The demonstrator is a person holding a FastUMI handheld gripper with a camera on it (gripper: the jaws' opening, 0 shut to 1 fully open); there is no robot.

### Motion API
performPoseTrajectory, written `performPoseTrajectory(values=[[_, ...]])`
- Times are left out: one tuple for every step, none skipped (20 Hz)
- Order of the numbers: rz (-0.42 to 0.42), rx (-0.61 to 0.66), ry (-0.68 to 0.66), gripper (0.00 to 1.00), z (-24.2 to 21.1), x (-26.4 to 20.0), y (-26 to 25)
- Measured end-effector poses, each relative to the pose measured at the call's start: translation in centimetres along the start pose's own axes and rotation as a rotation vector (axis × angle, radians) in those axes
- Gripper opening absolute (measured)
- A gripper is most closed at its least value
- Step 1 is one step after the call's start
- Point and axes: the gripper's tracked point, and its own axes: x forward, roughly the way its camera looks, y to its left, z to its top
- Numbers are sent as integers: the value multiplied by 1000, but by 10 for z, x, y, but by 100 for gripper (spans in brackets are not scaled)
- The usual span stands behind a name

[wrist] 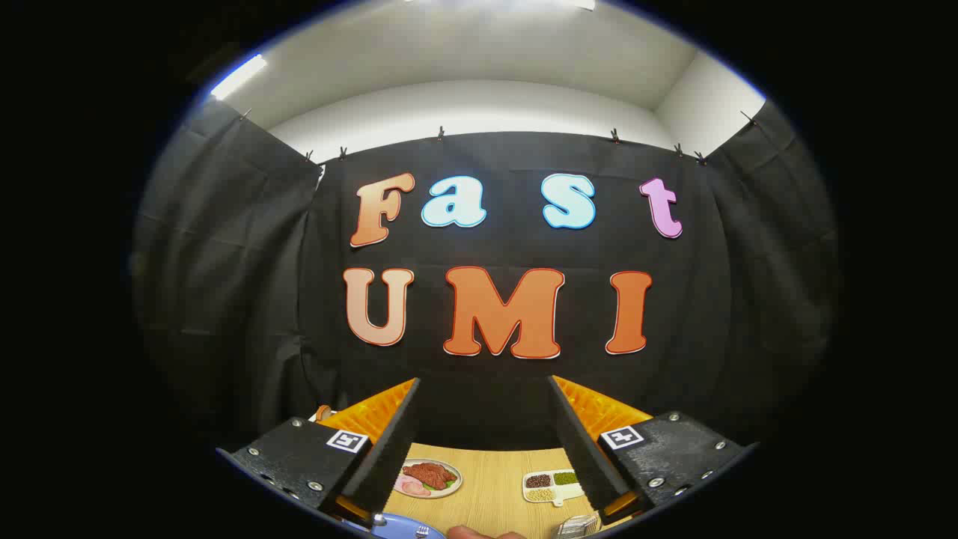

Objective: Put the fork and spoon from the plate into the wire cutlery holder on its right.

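Tool: held high and level, fingers spread wide apart, nothing between them, aimed at the black cloth wall

Counter: light wood grain, seen low between the fingers

Plate of food: round, pale, carrying a reddish-brown piece with something pink and green beside it; lies on the counter close to the left finger

Divided tray: small, white, with compartments of dark, green and pale grains; near the right finger, well apart from the plate of food

Blue plate: only its rim visible at the near edge of the counter, a fork tip resting on it

Wire holder: partly visible, right of the blue plate

Fingertip: between the blue plate and wire holder
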Motion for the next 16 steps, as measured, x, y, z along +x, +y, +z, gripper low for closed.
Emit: performPoseTrajectory(values=[[2, -2, 4, 97, -1, 0, 2], [3, -3, 12, 97, -4, -1, 4], [6, -2, 20, 97, -7, -1, 6], [12, -1, 29, 97, -9, -1, 10], [16, -2, 35, 97, -10, -1, 13], [19, -5, 37, 97, -11, -2, 14], [21, -8, 38, 97, -11, -4, 15], [24, -10, 38, 97, -10, -3, 17], [25, -10, 38, 97, -11, -2, 18], [27, -10, 40, 97, -12, -3, 19], [30, -9, 42, 97, -12, -3, 20], [31, -11, 45, 97, -13, -2, 21], [34, -11, 48, 97, -15, -2, 23], [38, -12, 58, 97, -18, -2, 25], [44, -12, 73, 97, -23, -1, 27], [50, -10, 91, 97, -29, -2, 29]])
